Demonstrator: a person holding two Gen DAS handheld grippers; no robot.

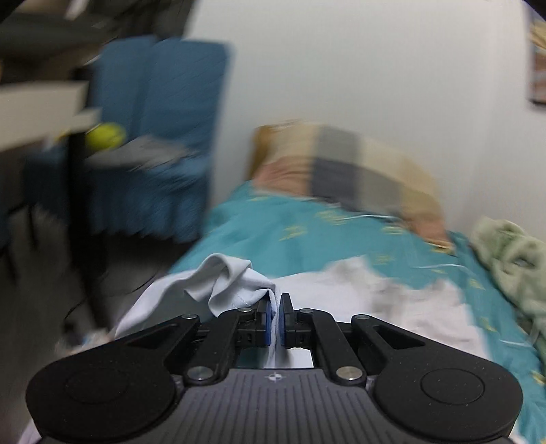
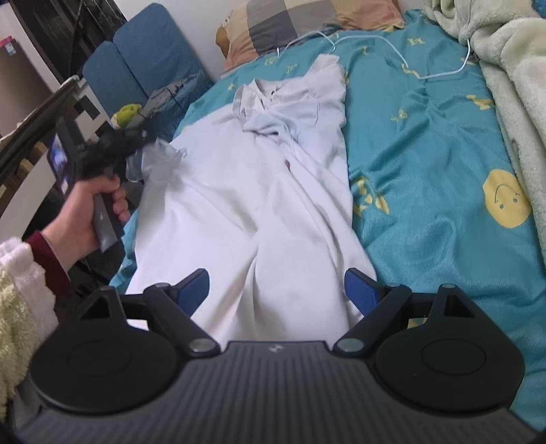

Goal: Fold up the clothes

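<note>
A white shirt (image 2: 245, 205) lies spread lengthwise on the teal bedsheet (image 2: 426, 164), collar toward the pillow. My left gripper (image 1: 275, 321) is shut on a bunched fold of the shirt's left sleeve (image 1: 232, 280), and cloth passes between its blue pads. In the right wrist view a hand (image 2: 85, 211) holds that left gripper (image 2: 136, 153) at the bed's left edge with the sleeve lifted; it looks blurred there. My right gripper (image 2: 276, 290) stands open over the shirt's lower part, with nothing pinched between its blue pads (image 2: 361, 290).
A patchwork pillow (image 2: 307, 24) sits at the head of the bed. A pale green blanket (image 2: 505, 85) is heaped along the right side. A white cable (image 2: 392, 44) crosses the sheet. A blue chair (image 2: 146, 61) and a yellow-green toy (image 2: 127, 112) stand left of the bed.
</note>
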